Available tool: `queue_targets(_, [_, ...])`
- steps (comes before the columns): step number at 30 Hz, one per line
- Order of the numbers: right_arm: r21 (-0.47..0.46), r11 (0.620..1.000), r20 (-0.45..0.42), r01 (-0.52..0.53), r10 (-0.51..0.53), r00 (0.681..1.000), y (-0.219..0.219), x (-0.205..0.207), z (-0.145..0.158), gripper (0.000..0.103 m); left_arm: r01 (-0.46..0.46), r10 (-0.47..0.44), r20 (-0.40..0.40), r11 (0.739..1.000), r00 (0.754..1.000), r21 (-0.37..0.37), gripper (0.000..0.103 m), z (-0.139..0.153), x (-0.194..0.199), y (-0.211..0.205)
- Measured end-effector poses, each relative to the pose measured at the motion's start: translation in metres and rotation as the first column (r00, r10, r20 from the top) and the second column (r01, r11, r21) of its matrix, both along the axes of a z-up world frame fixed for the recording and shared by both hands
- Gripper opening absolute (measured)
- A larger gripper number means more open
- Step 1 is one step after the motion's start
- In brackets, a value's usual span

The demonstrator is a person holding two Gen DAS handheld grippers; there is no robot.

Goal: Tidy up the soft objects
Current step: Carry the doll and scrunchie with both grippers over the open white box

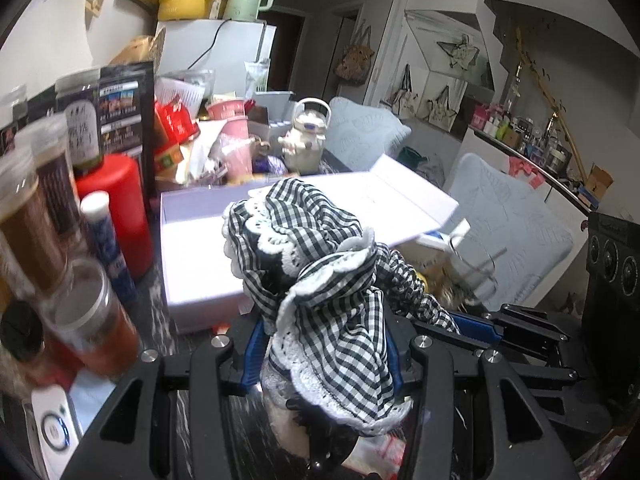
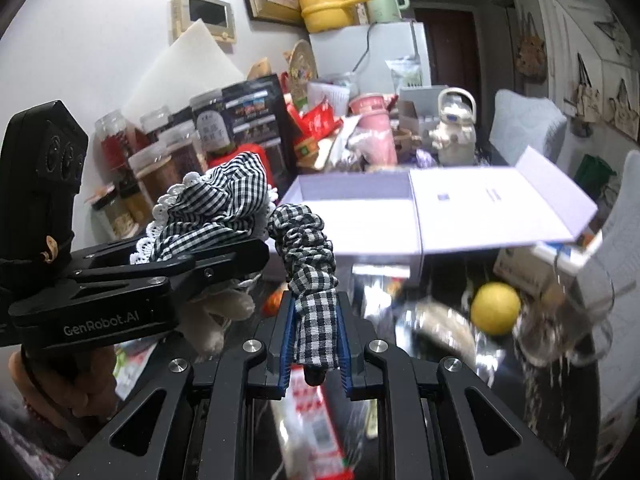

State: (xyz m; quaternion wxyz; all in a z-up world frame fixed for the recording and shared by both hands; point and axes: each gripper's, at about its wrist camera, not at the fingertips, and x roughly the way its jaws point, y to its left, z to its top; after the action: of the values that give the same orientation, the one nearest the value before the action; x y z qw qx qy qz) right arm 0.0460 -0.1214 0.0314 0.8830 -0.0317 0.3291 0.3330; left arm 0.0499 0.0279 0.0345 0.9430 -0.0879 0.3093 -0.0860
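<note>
Both tongs are gripping 1 soft thing between them: a black-and-white checked cloth piece with lace trim, apparently a frilly cap or doll garment with a ruched strap.

The left tongs [image 1: 326, 344] are clamped on the bulky lace-edged part of the checked cloth [image 1: 312, 264], their jaws standing partway apart because the bunched fabric is filling the gap. The cloth is rising from those jaws and billowing ahead of them, so it is blocking much of the view forward. The right tongs [image 2: 316, 336] are pinched fully narrow on the flat end of the ruched strap [image 2: 304, 240]; the strap is arching up from their tips and curving across to the bundle held by the left tongs, seen just to the left in the right wrist view.

The open white box [image 1: 192, 248] is lying directly ahead of both tongs and a little below the cloth, its lid [image 2: 496, 204] folded back on the far right side. The box's long axis is running across the line the tongs are pointing along. The left tongs are looking nearer to its open well; the right ones are pointing more toward the lid hinge.

Judging by this, the coming move is carrying the cloth forward over the near wall and lowering it in, keeping the strap from snagging on the wall.
</note>
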Motion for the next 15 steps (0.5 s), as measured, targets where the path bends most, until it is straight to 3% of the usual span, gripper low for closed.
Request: queue_targets(15, [0.004, 1.0, 0.093, -0.023, 0.022, 0.995, 0.031, 0.084, 0.03, 0.018, -0.039, 0.035, 0.098, 0.999, 0.995, 0.034, 0.047, 0.03, 0.074, 0.024])
